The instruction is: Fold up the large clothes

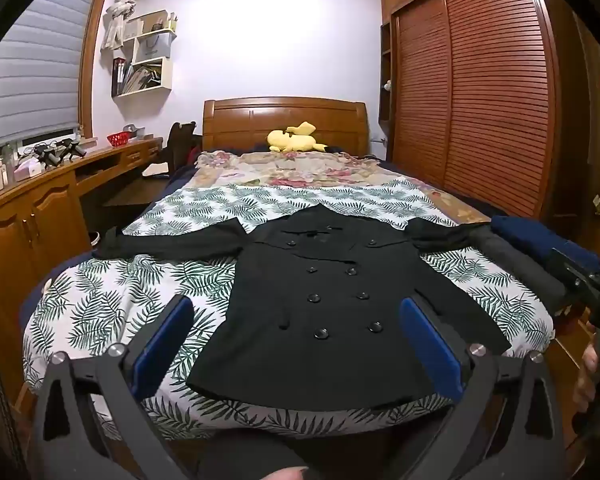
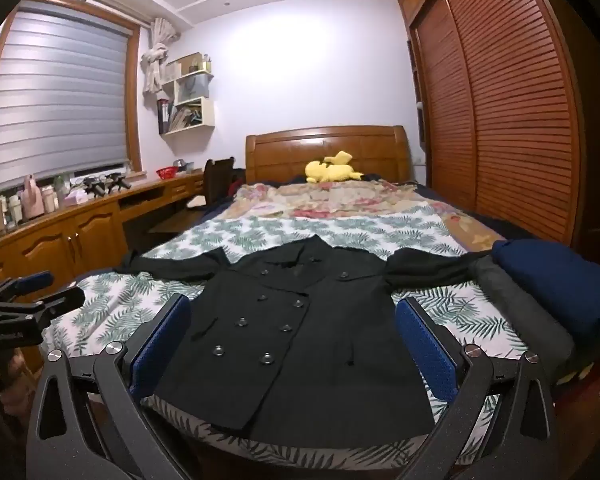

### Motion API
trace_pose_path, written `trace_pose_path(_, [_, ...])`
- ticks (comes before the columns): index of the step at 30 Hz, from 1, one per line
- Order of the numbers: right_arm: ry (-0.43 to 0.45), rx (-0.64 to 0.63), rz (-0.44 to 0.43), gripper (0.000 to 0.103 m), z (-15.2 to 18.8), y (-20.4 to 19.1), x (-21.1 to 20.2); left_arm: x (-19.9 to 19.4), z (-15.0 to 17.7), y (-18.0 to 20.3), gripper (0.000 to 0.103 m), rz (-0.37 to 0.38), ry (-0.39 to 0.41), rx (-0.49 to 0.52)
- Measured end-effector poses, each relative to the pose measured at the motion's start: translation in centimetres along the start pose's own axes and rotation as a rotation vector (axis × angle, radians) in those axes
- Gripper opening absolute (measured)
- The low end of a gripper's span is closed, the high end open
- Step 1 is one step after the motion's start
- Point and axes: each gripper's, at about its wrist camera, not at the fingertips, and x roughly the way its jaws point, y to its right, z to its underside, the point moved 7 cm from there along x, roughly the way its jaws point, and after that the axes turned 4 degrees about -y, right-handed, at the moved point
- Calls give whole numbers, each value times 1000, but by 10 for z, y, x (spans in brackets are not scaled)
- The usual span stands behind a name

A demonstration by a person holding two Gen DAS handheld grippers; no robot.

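A black double-breasted coat [image 1: 320, 300] lies flat and face up on the leaf-print bed sheet [image 1: 100, 308], sleeves spread to both sides, hem toward me. It also shows in the right wrist view [image 2: 300, 328]. My left gripper [image 1: 296, 308] is open and empty, held above the coat's hem at the foot of the bed. My right gripper [image 2: 292, 312] is open and empty, also above the hem. The right gripper shows at the right edge of the left wrist view [image 1: 588, 280]; the left gripper shows at the left edge of the right wrist view [image 2: 32, 292].
A grey folded garment [image 2: 520, 308] and a dark blue one [image 2: 560, 276] lie on the bed's right edge. A yellow plush toy [image 2: 332, 170] sits by the headboard. A wooden desk [image 2: 80, 220] runs along the left; a slatted wardrobe [image 2: 500, 120] stands on the right.
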Motion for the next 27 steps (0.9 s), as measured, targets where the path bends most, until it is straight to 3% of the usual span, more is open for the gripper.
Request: trace_pose_path(27, [-14, -10, 8, 103, 4, -4, 5, -13, -5, 5, 103, -11, 20, 17])
